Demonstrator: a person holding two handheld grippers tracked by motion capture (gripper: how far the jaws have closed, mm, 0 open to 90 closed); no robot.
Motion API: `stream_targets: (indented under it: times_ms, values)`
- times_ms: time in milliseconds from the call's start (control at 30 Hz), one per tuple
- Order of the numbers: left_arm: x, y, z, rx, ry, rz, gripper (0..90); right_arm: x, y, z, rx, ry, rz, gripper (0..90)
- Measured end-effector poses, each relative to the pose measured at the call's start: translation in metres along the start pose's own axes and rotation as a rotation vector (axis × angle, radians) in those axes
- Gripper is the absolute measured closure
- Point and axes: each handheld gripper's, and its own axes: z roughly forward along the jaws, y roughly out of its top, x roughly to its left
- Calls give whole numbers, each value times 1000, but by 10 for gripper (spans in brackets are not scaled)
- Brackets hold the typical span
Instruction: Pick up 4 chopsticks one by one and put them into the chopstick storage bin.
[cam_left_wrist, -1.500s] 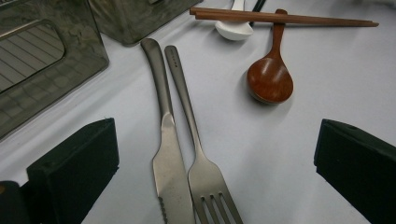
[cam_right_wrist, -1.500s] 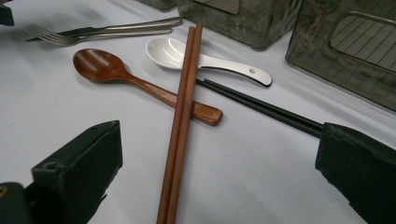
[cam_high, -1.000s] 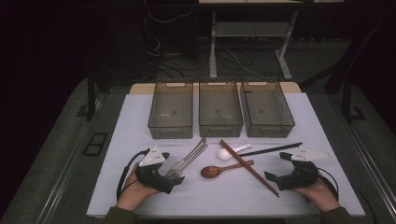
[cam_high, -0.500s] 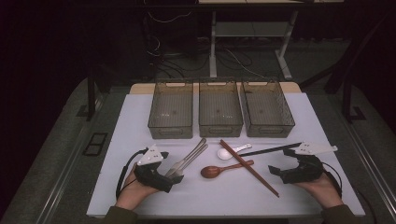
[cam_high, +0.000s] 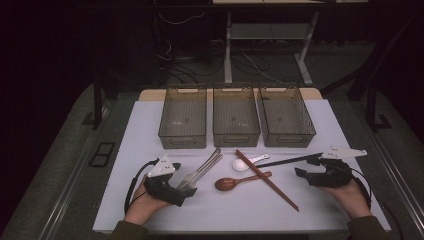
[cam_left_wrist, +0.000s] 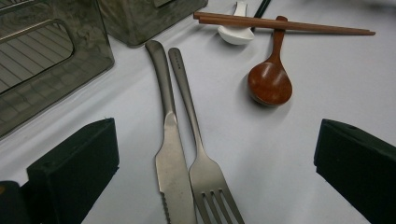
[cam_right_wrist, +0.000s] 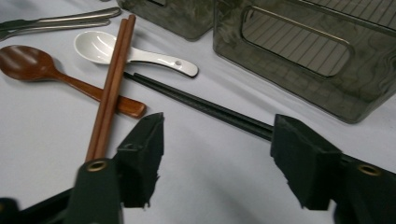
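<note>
Black chopsticks (cam_right_wrist: 205, 108) lying flat on the white desk (cam_high: 150, 125), right of the white spoon (cam_high: 245, 162), thin end running between the jaws of the right gripper (cam_right_wrist: 217, 154); jaws just been closing, not pressing yet. Left gripper (cam_left_wrist: 210, 163) wide open, holding nothing, knife (cam_left_wrist: 170, 154) and fork (cam_left_wrist: 198, 154) lying between its jaws.
</note>
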Motion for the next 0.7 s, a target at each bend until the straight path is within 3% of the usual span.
stream_targets:
  times_ms: [333, 700]
  values:
    - [0, 0, 0, -3, 3, -6, 0, -12, 5, 2, -7, -19, 32, 563]
    - [1, 0, 0, -10, 5, -10, 0, -31, 13, 5, 8, -59, 40, 870]
